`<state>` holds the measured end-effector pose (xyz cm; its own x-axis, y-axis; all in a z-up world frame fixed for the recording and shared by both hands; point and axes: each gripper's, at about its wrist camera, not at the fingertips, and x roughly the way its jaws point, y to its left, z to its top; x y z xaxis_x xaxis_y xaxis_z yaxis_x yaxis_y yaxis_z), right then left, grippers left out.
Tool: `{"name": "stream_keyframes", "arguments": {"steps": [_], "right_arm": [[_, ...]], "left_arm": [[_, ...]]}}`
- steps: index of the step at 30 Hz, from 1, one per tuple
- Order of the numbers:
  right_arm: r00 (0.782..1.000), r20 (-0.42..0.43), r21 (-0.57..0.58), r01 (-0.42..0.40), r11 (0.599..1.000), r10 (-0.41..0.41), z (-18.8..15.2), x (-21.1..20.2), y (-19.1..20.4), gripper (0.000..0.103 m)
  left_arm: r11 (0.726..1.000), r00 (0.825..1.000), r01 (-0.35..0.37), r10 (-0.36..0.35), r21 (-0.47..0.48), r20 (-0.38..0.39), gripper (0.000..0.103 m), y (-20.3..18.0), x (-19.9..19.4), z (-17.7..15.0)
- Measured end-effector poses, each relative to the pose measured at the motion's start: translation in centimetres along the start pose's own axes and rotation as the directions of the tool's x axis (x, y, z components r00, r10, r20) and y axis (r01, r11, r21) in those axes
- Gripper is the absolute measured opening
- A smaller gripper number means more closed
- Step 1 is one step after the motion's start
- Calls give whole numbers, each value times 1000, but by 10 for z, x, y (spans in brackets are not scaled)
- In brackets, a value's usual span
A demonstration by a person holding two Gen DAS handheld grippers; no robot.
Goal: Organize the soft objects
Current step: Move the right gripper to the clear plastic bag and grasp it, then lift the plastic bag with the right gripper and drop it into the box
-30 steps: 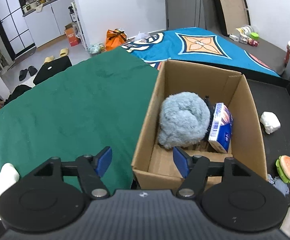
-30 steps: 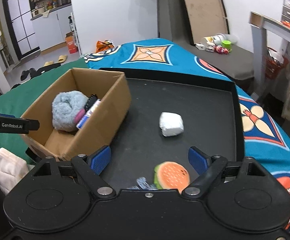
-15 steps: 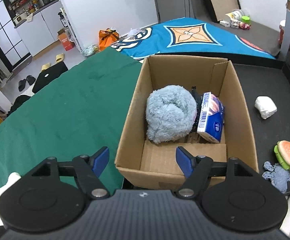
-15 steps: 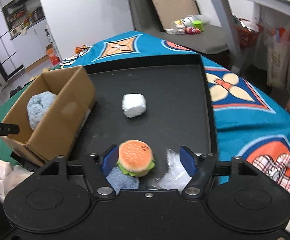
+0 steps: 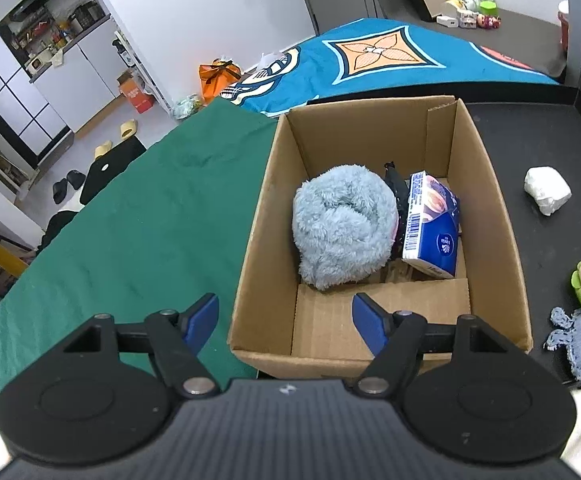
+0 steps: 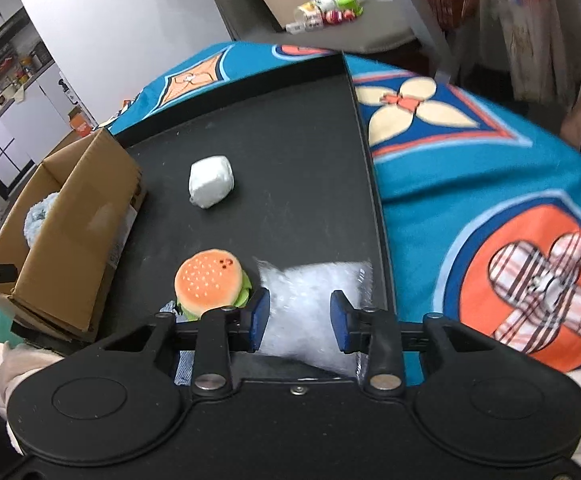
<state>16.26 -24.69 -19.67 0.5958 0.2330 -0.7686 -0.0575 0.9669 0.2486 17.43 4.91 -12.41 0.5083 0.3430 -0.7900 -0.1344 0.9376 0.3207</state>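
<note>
Right wrist view puts the black tray (image 6: 290,128) under you, with the cardboard box (image 6: 70,232) well off to the left. Your right hand-held gripper (image 6: 298,316) straddles the clear plastic bag (image 6: 314,292), half-closed and not visibly pinching; the bag's long axis runs across the jaws. Half a second ago those jaws stood wide around the burger plush (image 6: 208,282), now just left of them. Your left hand-held gripper (image 5: 284,320) hangs released over the box's near wall, farther from the bag, closer to the box than before.
</note>
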Motion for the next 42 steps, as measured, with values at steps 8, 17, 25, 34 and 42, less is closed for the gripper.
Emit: {"name": "stream_keyframes", "arguments": {"steps": [8,17,25,34,42], "right_arm": [[999,23,3,-31,999,31,2,-1,2,34],[998,67,90,-26,996,20,5,-10,-17,18],[998,61,72,-14,997,10,6,-7,-17,18],[998,0,-5,69,998,-69,0,12,-5,40],[998,-32,-6,54,999,-54,-6,22,-5,47]], "left_arm": [[999,999,-36,36,39,-7,72,-9,2,6],[995,998,-62,62,73,-8,72,-15,5,11],[993,997,-76,77,92,-13,72,-18,9,11],[993,997,-79,80,87,-18,72,-16,11,12],[994,997,-74,76,82,-13,72,-15,12,11]]}}
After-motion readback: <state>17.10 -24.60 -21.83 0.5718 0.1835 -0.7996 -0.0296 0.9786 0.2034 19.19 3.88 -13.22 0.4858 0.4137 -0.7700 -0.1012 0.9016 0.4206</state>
